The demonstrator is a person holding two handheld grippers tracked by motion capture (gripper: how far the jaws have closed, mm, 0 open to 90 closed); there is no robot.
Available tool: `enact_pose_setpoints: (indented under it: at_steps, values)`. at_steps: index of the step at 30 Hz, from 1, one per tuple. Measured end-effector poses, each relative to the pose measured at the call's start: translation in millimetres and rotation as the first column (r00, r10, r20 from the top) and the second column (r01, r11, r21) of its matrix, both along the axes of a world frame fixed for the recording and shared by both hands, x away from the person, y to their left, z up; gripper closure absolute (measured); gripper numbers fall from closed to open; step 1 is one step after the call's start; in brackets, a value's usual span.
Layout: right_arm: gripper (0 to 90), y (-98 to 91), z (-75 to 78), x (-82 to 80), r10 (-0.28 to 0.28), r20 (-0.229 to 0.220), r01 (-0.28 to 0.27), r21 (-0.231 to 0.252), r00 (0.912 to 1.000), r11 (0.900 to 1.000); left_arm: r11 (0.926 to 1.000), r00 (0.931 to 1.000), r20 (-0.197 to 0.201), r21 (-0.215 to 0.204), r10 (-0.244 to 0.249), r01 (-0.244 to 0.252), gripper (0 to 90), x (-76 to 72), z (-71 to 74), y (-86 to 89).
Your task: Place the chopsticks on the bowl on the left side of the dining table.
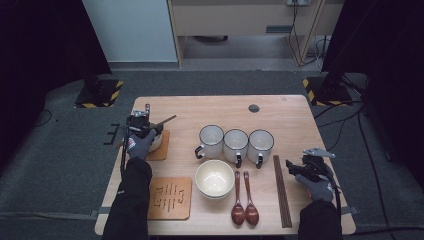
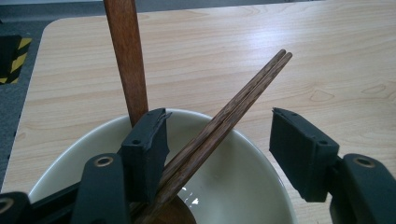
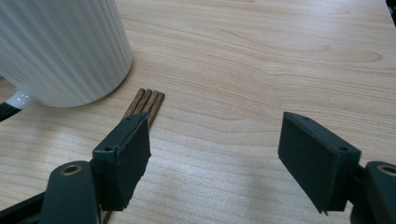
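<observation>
Left gripper view: left gripper (image 2: 217, 154) agape over bowl (image 2: 243, 186), chopsticks (image 2: 219, 126) between jaws.

The table (image 1: 280, 112) is pale wood with a light grain. At centre frame in the high view, three white mugs (image 1: 235, 144) have dark rims and handles; in the right gripper view one mug (image 3: 60, 46) shows fine vertical ribbing. The bowl (image 1: 214, 179) below them is cream. Two spoons (image 1: 244, 202) are reddish brown, the chopsticks (image 1: 281, 192) dark brown. Lower left, a tan mat (image 1: 170, 198) carries dark line markings. Both grippers' jaws are black. At the upper corners, floor bases (image 1: 97, 93) bear yellow-and-black stripes.
</observation>
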State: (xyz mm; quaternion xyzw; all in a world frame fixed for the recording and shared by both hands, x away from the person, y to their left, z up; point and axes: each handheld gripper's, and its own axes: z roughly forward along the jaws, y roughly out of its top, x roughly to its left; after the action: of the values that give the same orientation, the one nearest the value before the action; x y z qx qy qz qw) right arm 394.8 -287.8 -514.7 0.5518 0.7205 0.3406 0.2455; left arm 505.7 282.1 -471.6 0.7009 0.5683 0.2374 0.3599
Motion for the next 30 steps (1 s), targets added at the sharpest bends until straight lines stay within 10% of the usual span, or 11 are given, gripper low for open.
enact_pose_setpoints:
  at_steps: [30]
  values:
    - [25.2,1.4,0.1,-0.7,-0.001,-0.001,0.001,-0.002,1.0,1.0,0.9976,0.9987,-0.012,-0.048,-0.05,0.05,36.8,-17.1,0.2,-2.1]
